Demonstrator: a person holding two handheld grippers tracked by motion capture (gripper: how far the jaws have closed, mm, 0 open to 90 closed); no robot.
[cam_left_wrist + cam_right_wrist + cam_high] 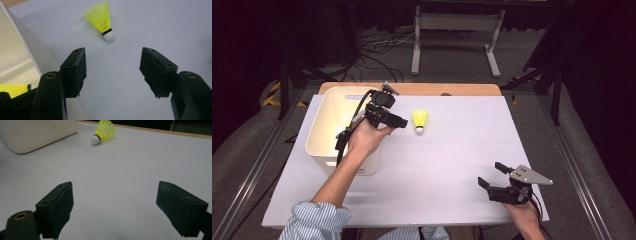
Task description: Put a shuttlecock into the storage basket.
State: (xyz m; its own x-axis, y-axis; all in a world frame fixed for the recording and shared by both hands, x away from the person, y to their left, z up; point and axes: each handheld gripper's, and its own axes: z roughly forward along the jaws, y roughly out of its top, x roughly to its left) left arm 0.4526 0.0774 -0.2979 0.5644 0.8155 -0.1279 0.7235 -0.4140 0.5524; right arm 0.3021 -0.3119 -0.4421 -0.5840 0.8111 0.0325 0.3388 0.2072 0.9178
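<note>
White table sheet (437, 165); cream bin (324, 125), yellow shuttlecock (420, 121) just beside it

White-covered table (437, 170) with cream bin (319, 150) and yellow shuttlecock (420, 120).

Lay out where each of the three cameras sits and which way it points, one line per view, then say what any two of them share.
High view: above the person's side, looking forward and down on the white table sheet; forearms, left gripper, right gripper.
Left gripper view: on that gripper, aimed past open jaws at the yellow plastic shuttlecock; cream plastic bin alongside.
Right gripper view: low over the sheet, open jaws, facing the shuttlecock.
Shared: all three see shuttlecock and bin.
</note>
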